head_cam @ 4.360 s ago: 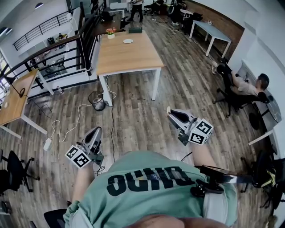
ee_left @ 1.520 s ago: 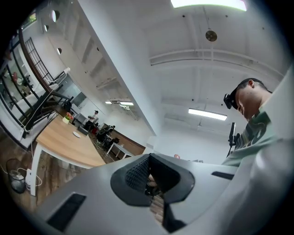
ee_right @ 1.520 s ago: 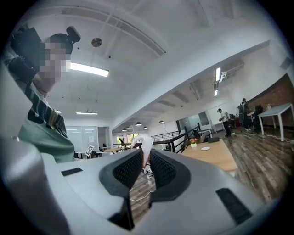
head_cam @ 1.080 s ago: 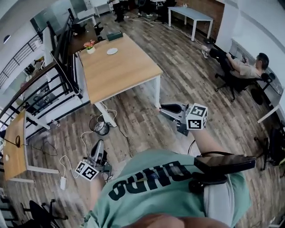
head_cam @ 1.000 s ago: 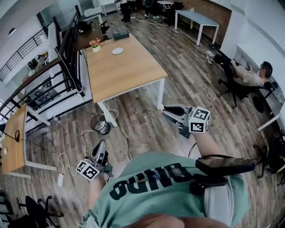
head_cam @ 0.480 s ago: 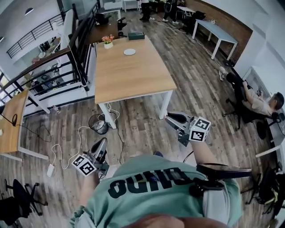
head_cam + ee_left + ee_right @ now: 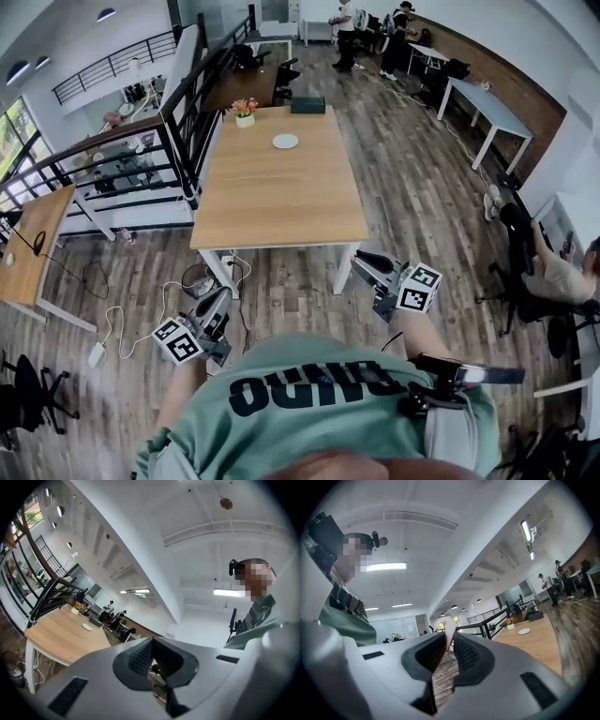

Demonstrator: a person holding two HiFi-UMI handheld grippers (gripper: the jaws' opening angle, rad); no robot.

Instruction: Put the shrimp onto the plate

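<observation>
A wooden table (image 7: 281, 202) bearing a white plate (image 7: 285, 141) is seen on plank flooring (image 7: 412, 187). The right gripper (image 7: 360, 260) is clamped on what seems the shrimp (image 7: 449, 641); the left gripper (image 7: 223, 293) is closed.

A long wooden table (image 7: 281, 192) on white legs stands straight ahead of the jaws of the left gripper (image 7: 220, 296) and the right gripper (image 7: 362, 263). The floor (image 7: 417, 183) is of grey-brown planks. A black railing (image 7: 202, 89) runs beside the table, to the left of the jaws. White cables (image 7: 127, 314) lie on the floor just left of the left jaws. Far to the right stands a white table (image 7: 495, 105). The ceiling (image 7: 440, 545) is white, with strip lamps (image 7: 386, 566).
</observation>
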